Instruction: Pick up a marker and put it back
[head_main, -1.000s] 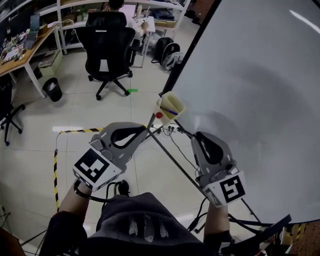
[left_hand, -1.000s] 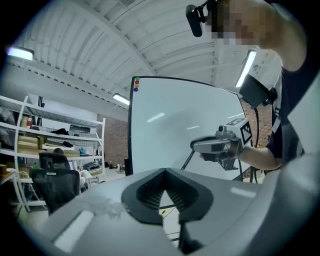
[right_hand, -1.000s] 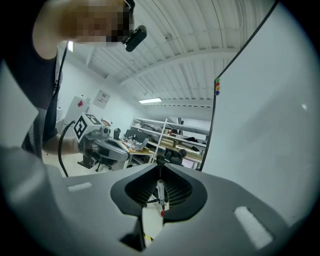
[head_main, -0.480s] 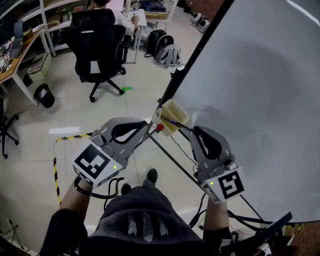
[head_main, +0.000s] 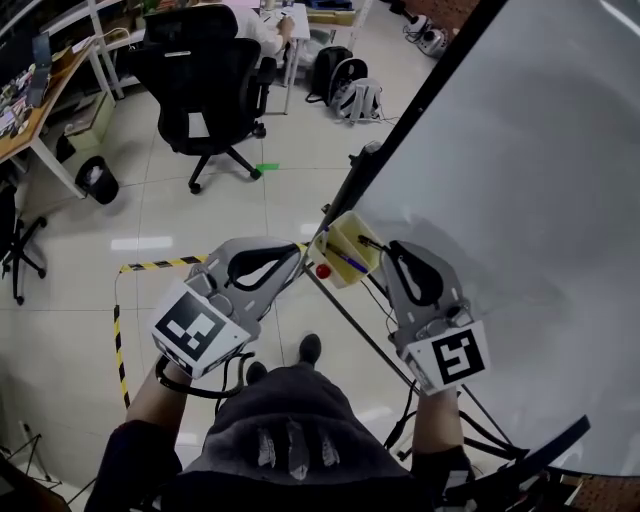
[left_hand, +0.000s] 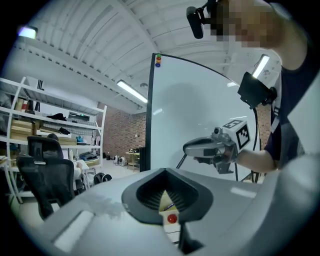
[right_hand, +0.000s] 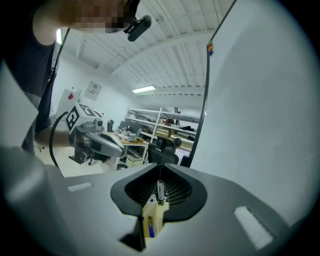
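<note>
Nearest the person, both grippers reach forward toward the lower edge of the whiteboard (head_main: 520, 180). The left gripper (head_main: 297, 255) has its jaws pressed together on nothing. Its tip is just beside a cream holder (head_main: 352, 232) fixed to the board's frame, close to a red knob (head_main: 322, 271) on the holder's near side. The right gripper (head_main: 383, 248) has its jaws nearly together, pinching a slim marker (right_hand: 160, 191) that stands upright at their tips in the right gripper view. It sits just above the holder's mouth, where a blue marker (right_hand: 150, 229) lies inside. Farther off, an office chair (head_main: 205, 90) stands on the tiled floor (head_main: 150, 215).

The return seems close but not done, since the held marker is not yet in the holder. The pinch takes only a narrow band of the barrel, so the marker could pivot if its lower end catches the rim or the blue marker. It could then drop to the floor. The left gripper, so near, might also nudge the holder off line.
</note>
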